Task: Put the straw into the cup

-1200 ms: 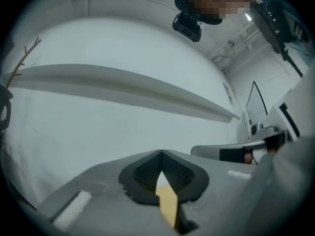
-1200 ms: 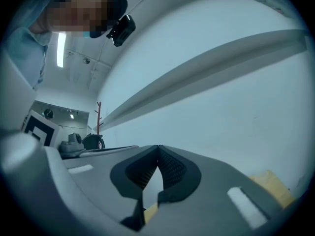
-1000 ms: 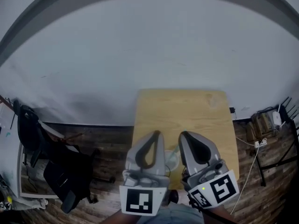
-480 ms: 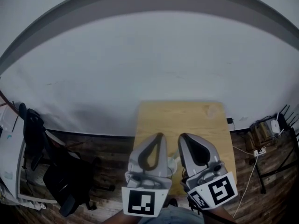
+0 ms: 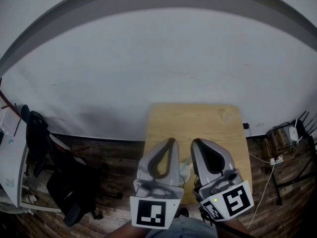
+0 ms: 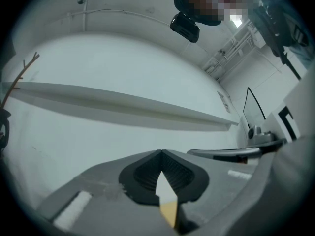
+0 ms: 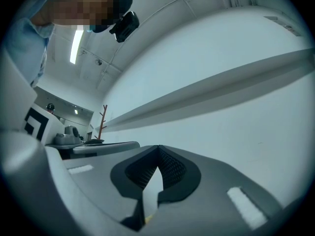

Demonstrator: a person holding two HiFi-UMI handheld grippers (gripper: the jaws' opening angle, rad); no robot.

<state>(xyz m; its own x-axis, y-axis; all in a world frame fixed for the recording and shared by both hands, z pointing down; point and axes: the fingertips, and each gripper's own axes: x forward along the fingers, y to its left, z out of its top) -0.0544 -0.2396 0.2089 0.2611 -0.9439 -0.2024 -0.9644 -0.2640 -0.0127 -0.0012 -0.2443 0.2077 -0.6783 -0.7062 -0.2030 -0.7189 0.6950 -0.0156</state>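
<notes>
The wooden desk (image 5: 198, 123) stands with its far side against a white wall (image 5: 158, 58). Both tongs are held side by side over the near edge of the desk, pointing toward its far side. The left tongs (image 5: 170, 143) are over the near left part of the desk. Their jaws are together at the tips and nothing is between them. The right tongs (image 5: 196, 144) are over the near right part of the desk, with the jaws also together and empty. The cup (image 5: 184, 169), pale and see-through, stands on the near part of the desk between the two tongs, which hide much of it. I cannot tell where the straw is. A black chair (image 5: 64, 182) stands on the wooden floor (image 5: 114, 152) left of the desk.
</notes>
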